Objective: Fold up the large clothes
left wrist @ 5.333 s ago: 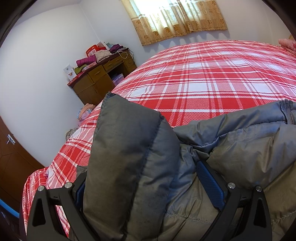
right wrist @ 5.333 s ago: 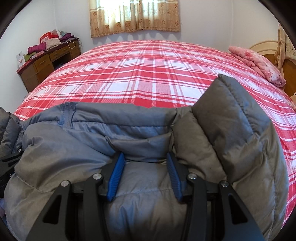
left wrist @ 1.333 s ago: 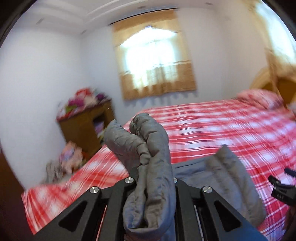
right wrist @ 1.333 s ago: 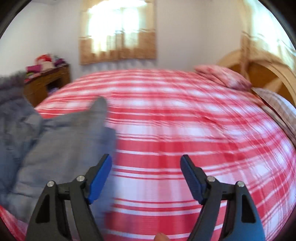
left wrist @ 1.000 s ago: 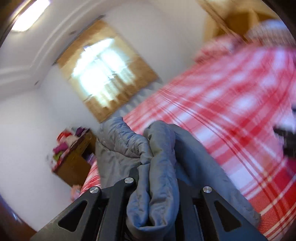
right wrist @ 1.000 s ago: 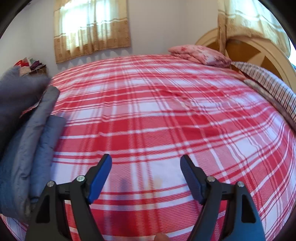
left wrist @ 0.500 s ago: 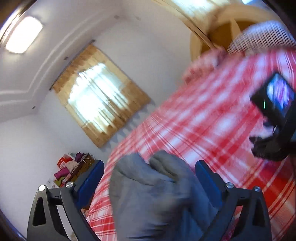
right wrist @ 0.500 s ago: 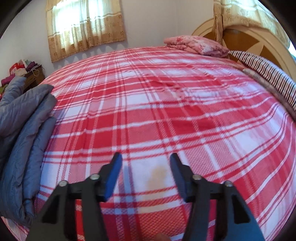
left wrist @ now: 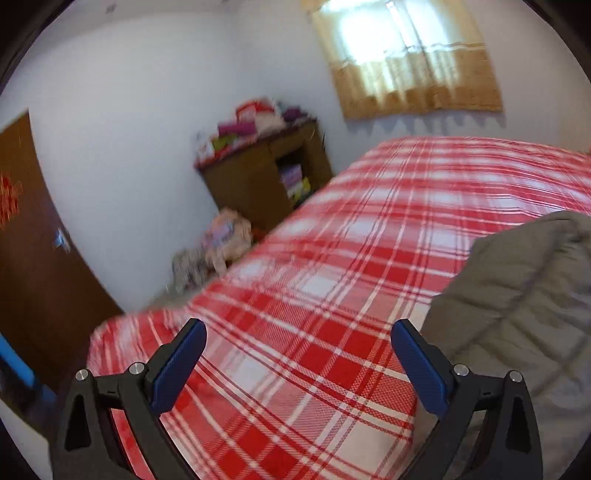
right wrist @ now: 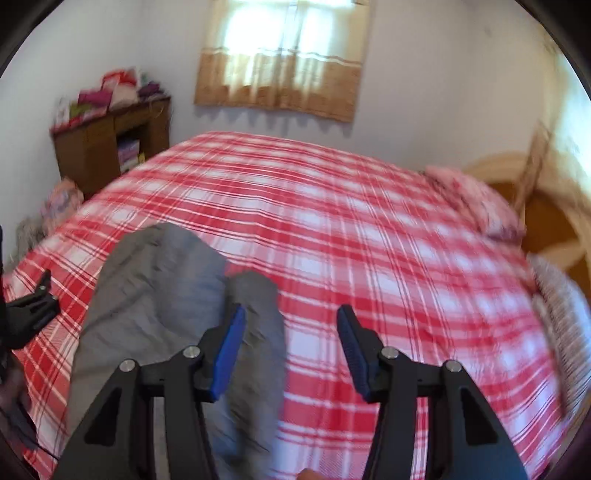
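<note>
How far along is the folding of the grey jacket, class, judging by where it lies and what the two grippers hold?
Done: the jacket lies bunched in a thick folded bundle on the bed. In hand: nothing; the left gripper and right gripper are both open and empty, the right one just beside the bundle. Left: perhaps tidying the bundle; blur hides how neat the fold is.

White-walled bedroom [left wrist: 147, 110], daylit through a window [right wrist: 284, 33] hung with a tan-bordered sheer curtain [right wrist: 277, 92]. Large bed [right wrist: 369, 240] under a red-and-white plaid cover, pink pillow [right wrist: 476, 199] near an arched wooden headboard [right wrist: 546, 221]. Brown wooden cabinet [left wrist: 258, 173] against the wall, piled with colourful folded items [left wrist: 251, 122]. Bundles [left wrist: 221, 240] on the floor beside it. Dark wooden door [left wrist: 33, 258] at left.
</note>
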